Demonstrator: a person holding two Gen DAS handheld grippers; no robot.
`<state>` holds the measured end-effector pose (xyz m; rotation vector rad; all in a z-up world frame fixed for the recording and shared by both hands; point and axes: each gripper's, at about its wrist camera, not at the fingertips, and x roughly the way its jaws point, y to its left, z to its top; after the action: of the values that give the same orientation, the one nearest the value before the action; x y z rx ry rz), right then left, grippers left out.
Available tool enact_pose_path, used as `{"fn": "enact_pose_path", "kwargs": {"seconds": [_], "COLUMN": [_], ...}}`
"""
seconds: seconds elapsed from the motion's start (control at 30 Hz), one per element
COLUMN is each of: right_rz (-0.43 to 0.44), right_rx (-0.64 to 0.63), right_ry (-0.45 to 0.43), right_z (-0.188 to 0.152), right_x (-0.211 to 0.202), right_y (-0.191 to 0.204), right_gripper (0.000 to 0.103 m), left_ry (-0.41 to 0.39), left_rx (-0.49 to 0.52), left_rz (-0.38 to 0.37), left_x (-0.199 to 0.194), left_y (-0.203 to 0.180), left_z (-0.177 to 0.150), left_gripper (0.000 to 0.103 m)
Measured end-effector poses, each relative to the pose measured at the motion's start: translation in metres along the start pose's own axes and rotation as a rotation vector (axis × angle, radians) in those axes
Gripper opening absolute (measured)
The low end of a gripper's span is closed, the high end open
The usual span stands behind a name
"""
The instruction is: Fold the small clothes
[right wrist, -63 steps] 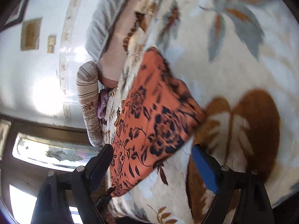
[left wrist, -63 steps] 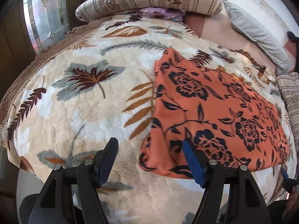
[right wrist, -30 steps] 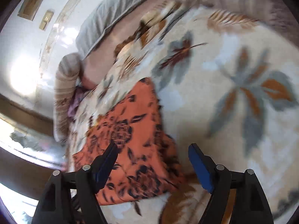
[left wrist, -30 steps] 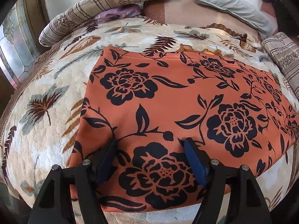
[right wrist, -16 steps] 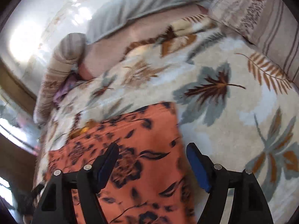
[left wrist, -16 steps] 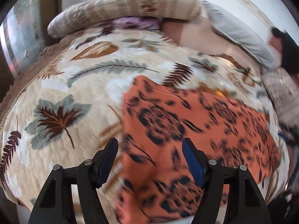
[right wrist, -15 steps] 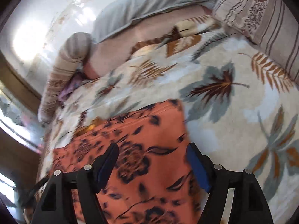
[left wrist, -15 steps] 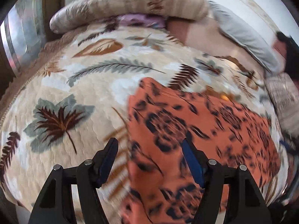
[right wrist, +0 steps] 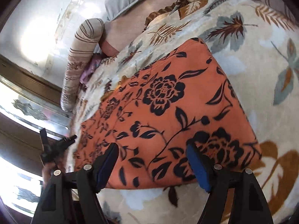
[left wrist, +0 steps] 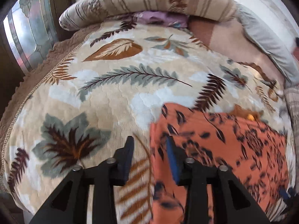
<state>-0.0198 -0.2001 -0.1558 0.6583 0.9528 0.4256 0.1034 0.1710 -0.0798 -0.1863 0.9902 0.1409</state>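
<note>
Left hand-held gripper (left wrist: 149, 149) closing astride orange cloth's (left wrist: 224, 140) edge

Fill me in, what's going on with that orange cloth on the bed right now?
A person holds a gripper in each hand over an orange floral garment lying flat on a leaf-patterned blanket. The left gripper sits at the garment's left edge; its jaws have just been closing, with nothing visibly pinched. The right gripper hovers open over the near edge. Neither holds the cloth yet.
</note>
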Motion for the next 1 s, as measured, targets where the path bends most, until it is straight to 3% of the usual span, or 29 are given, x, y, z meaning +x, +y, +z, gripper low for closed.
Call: {"fn": "enact_pose_path", "kwargs": {"seconds": [0.07,0.1,0.17,0.2,0.27,0.4,0.53,0.6,0.73,0.8,0.9,1.0], "right_rz": [0.067,0.099,0.076,0.062,0.126,0.128,0.007,0.062,0.056,-0.011,0.034,0.039], "right_rx": [0.029,0.042,0.074,0.117,0.255,0.119,0.199,0.258,0.145,0.172,0.237,0.166], "right_ry": [0.023,0.034,0.034,0.03,-0.001,-0.029,-0.025,-0.06,-0.059,-0.036,-0.072,-0.075], "right_z": [-0.006,-0.007,-0.004,-0.002,0.0,0.001,0.003,0.001,-0.002,-0.001,-0.001,-0.007], "right_x": [0.001,0.01,0.019,0.022,0.016,0.0,0.011,0.002,-0.004,0.003,-0.007,-0.018], "right_y": [0.001,0.003,-0.007,-0.018,-0.033,-0.002,-0.032,-0.036,-0.017,-0.03,-0.037,-0.019], "right_gripper": [0.078,0.078,0.078,0.078,0.078,0.078,0.077,0.078,0.078,0.078,0.078,0.078], "left_ry": [-0.025,-0.039,-0.038,-0.025,-0.016,-0.024,-0.014,-0.015,-0.014,-0.006,0.011,0.106], "left_rx": [0.036,0.06,0.089,0.099,0.117,0.115,0.108,0.108,0.109,0.098,0.109,0.125], "left_rz": [0.015,0.025,0.048,0.052,0.043,0.031,0.026,0.023,0.028,0.016,0.021,0.079], "left_x": [-0.017,-0.024,-0.028,-0.029,-0.033,-0.042,-0.047,-0.05,-0.051,-0.05,-0.043,-0.014], "left_y": [-0.006,-0.013,-0.021,-0.023,-0.027,-0.031,-0.031,-0.03,-0.028,-0.027,-0.025,-0.018], "left_z": [-0.02,-0.03,-0.047,-0.055,-0.066,-0.078,-0.086,-0.089,-0.093,-0.096,-0.103,-0.115], "left_gripper": [0.062,0.062,0.062,0.062,0.062,0.062,0.062,0.062,0.062,0.062,0.063,0.066]}}
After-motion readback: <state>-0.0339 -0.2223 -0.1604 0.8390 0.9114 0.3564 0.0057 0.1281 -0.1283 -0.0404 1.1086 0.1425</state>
